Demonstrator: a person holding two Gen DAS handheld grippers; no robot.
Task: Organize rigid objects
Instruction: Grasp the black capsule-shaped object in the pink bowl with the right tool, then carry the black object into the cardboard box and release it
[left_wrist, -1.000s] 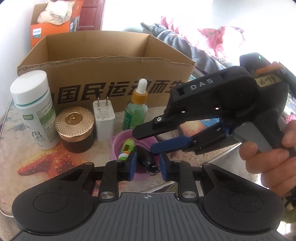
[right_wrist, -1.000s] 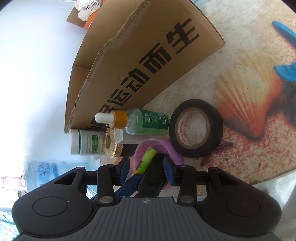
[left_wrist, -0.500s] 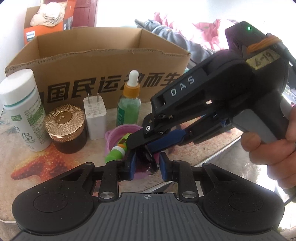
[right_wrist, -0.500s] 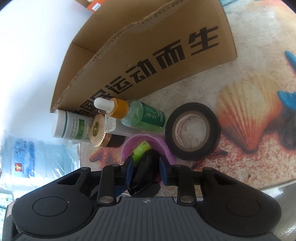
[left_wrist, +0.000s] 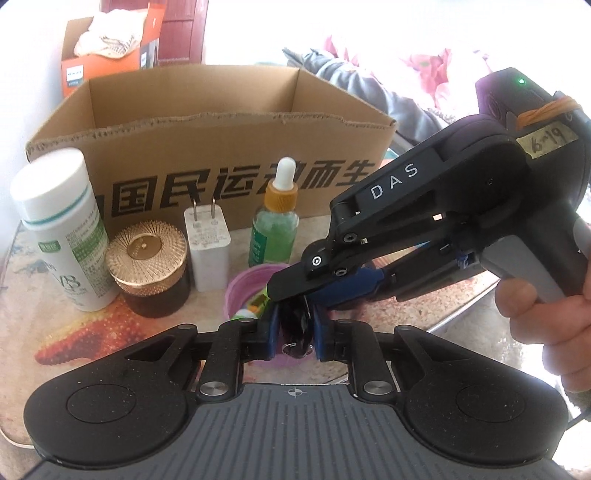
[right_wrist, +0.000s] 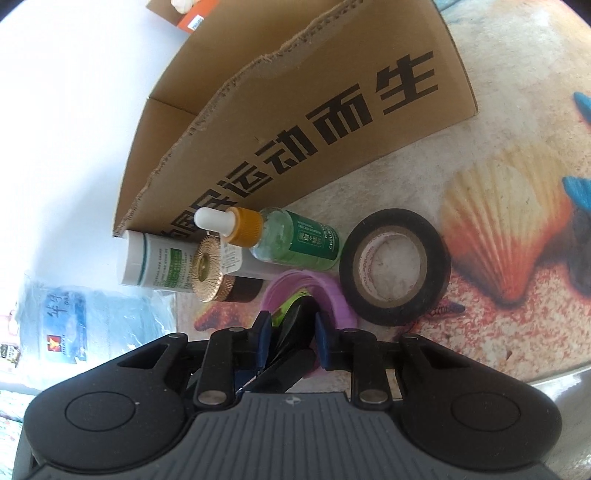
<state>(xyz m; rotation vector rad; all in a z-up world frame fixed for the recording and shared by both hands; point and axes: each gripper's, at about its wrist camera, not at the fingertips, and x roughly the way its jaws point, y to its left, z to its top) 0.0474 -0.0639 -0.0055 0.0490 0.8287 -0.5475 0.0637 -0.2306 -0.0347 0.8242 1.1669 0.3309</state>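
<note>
Fob: I see black key fob (left_wrist: 293, 325) upright over purple bowl (left_wrist: 240, 288), long axis twelve-to-six.
Left gripper (left_wrist: 293, 332): clamped on fob.
Right gripper (left_wrist: 291, 291): from two o'clock, jaws just closing, seemingly pinching fob's top.
Box: cardboard box (left_wrist: 207, 162) at twelve.

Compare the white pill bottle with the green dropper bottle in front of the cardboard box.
The pill bottle is wide and opaque white with a flat white cap; the dropper bottle is slimmer, clear and green inside. The pill bottle's top is broad and flat, the dropper bottle's ends in a narrow white bulb on an orange collar. Both stand upright on the table, near the cardboard box.
</note>
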